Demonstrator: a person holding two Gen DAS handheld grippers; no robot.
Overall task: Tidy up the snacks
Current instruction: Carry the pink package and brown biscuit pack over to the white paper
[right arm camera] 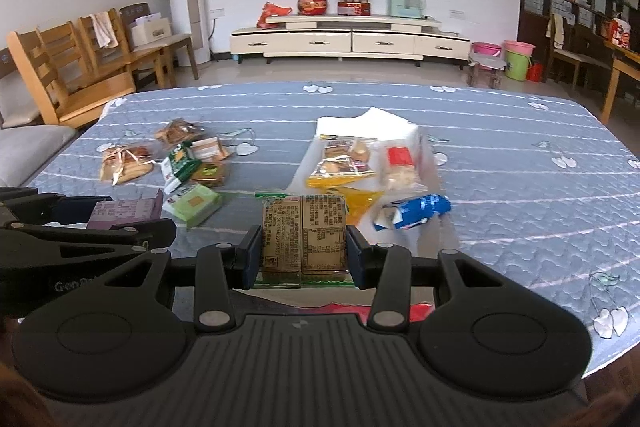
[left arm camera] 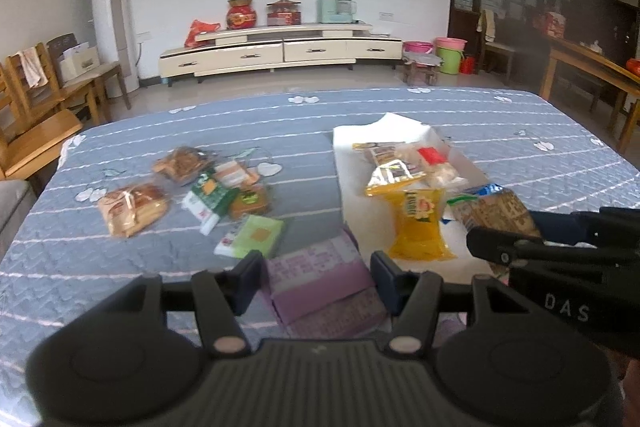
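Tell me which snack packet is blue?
The crumpled blue packet lying at the near right edge of the white bag. The others are yellow, green, purple or brown.

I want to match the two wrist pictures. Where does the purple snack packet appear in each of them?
Left wrist view: the purple snack packet sits low in the centre, between the fingers of the left gripper.
Right wrist view: the same packet shows at the left edge, partly hidden by the left gripper.
Shared landmark: the light green packet lies just beyond it on the blue tablecloth.
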